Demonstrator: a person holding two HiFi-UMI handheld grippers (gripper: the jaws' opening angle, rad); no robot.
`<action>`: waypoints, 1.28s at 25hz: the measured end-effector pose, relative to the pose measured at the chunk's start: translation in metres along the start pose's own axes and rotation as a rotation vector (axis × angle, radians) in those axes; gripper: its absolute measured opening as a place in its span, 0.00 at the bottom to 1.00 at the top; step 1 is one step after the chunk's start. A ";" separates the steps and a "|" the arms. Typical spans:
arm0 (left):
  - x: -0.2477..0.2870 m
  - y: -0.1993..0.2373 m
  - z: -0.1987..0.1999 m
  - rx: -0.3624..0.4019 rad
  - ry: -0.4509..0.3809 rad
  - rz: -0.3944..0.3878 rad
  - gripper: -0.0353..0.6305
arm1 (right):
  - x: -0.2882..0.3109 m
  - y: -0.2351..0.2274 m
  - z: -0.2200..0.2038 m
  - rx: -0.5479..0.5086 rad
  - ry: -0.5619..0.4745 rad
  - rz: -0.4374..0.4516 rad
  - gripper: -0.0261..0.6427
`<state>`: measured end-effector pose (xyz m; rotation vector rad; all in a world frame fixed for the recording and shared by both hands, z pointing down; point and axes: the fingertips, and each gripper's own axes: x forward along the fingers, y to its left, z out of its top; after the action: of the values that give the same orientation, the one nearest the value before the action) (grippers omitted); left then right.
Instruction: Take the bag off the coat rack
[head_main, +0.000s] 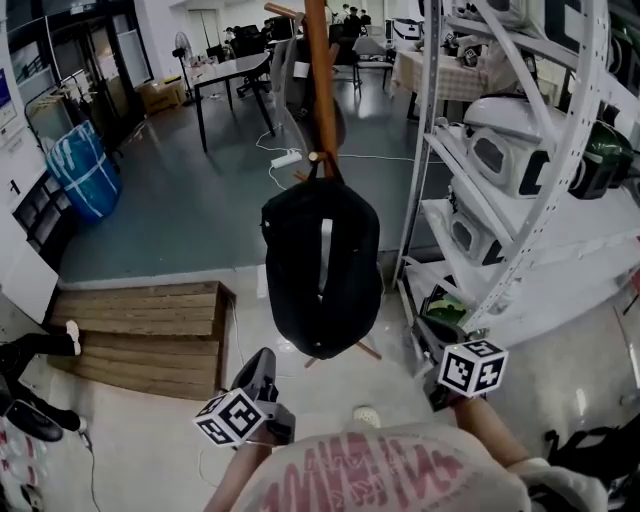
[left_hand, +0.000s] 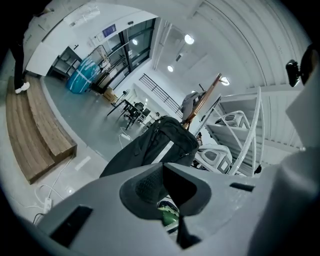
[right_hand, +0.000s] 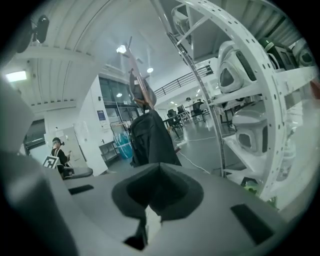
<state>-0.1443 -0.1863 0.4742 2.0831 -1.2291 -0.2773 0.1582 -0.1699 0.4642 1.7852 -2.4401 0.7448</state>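
Observation:
A black backpack with a pale stripe down its middle hangs by its top loop from a peg on the wooden coat rack. The backpack fills the middle of the left gripper view, and it appears left of centre in the right gripper view. My left gripper is low and to the backpack's left, jaws shut with nothing in them. On the backpack's right, the right gripper is also shut and empty; its marker cube shows. Neither gripper touches the bag.
A white metal shelf rack with white appliances stands close on the right. A wooden step platform lies on the left, with a person's shoes by it. A blue bag, tables and floor cables are farther back.

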 end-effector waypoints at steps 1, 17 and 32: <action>0.008 0.001 0.004 0.002 -0.002 0.007 0.06 | 0.008 -0.001 0.011 0.003 -0.024 0.023 0.05; 0.070 0.032 0.039 -0.059 -0.098 0.136 0.06 | 0.100 0.027 0.143 -0.037 -0.250 0.432 0.51; 0.085 0.057 0.047 -0.086 -0.165 0.252 0.06 | 0.190 0.051 0.115 -0.092 -0.060 0.571 0.69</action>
<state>-0.1617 -0.2965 0.4899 1.8379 -1.5338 -0.3839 0.0759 -0.3729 0.4003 1.0892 -2.9994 0.5867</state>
